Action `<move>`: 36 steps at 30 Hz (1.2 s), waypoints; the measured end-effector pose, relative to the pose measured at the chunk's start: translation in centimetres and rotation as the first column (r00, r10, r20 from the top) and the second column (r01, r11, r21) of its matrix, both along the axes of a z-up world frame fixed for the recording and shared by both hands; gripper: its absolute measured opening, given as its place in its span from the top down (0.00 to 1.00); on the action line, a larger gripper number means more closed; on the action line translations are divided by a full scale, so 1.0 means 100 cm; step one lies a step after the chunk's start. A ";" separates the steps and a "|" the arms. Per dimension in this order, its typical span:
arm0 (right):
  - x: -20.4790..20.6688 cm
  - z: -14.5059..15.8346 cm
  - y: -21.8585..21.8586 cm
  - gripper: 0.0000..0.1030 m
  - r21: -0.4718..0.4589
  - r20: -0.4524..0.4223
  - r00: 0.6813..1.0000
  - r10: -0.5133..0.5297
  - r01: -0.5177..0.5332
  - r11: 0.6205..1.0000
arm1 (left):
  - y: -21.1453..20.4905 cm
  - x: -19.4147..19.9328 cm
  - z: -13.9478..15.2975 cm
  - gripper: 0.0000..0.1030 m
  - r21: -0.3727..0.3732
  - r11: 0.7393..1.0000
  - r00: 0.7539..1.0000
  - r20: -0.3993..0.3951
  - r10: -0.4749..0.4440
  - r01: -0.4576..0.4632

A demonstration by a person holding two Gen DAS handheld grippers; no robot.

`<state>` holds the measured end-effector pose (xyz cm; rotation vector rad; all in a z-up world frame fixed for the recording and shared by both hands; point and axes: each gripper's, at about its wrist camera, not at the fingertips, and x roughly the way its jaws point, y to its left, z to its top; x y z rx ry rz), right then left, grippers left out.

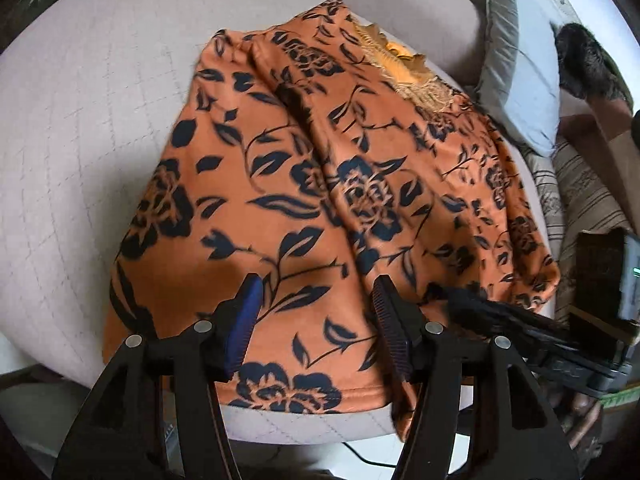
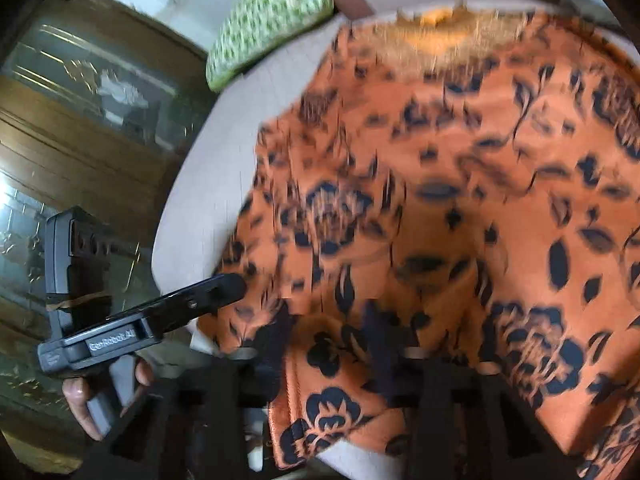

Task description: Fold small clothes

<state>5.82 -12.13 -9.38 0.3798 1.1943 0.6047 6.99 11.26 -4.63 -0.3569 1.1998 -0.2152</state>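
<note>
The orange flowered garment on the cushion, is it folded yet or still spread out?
Partly folded: the orange flowered garment lies on the pale cushion with a lengthwise ridge down its middle, its fringed neckline uncovered at the far end.

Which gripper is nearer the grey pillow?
Right. The right gripper is at the edge of the orange garment that faces the grey pillow; the left gripper hangs over the garment's near hem, farther away.

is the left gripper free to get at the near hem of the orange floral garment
Probably yes: the left gripper hangs open right over the garment, with bare cloth and nothing else between its fingers and the near hem.
</note>
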 end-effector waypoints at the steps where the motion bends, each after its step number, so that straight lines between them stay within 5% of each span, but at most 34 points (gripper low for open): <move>1: -0.008 0.006 -0.007 0.77 -0.016 0.024 1.000 -0.015 0.015 1.000 | 0.001 -0.002 0.000 0.44 -0.002 1.000 1.000 0.007 0.004 -0.004; 7: -0.038 0.006 -0.057 0.77 -0.106 0.040 0.986 -0.163 0.167 0.980 | -0.010 -0.011 -0.006 0.44 -0.068 0.997 0.999 0.018 -0.031 0.032; 13: -0.040 0.016 -0.084 0.72 0.111 0.034 0.962 -0.270 0.265 0.958 | -0.023 -0.008 -0.003 0.44 -0.076 0.995 0.997 0.031 -0.069 0.071; 15: -0.036 0.014 -0.083 0.59 0.143 0.006 0.963 -0.270 0.267 0.953 | -0.019 -0.006 -0.005 0.44 -0.085 0.995 0.999 0.027 -0.043 0.045; 19: -0.031 0.001 -0.061 0.59 0.055 -0.010 0.976 -0.216 0.216 0.975 | -0.002 0.000 -0.002 0.44 -0.131 0.991 1.000 0.022 0.012 -0.009; 24: -0.029 0.023 -0.054 0.59 0.144 0.021 0.986 -0.168 0.163 0.976 | 0.029 0.028 0.017 0.44 -0.201 0.976 0.996 -0.006 0.087 -0.086; 27: -0.003 0.048 -0.050 0.59 0.191 0.023 0.993 -0.113 0.107 0.976 | 0.046 0.064 0.026 0.44 -0.203 0.968 0.989 -0.035 0.143 -0.147; 31: 0.058 0.072 -0.034 0.59 0.132 0.027 0.998 -0.050 0.046 0.990 | 0.065 0.125 0.020 0.44 -0.250 0.945 0.976 -0.106 0.192 -0.213; 36: 0.179 0.073 -0.010 0.59 0.141 -0.004 0.999 -0.043 0.043 0.989 | 0.075 0.200 -0.027 0.44 -0.249 0.935 0.958 -0.199 0.208 -0.255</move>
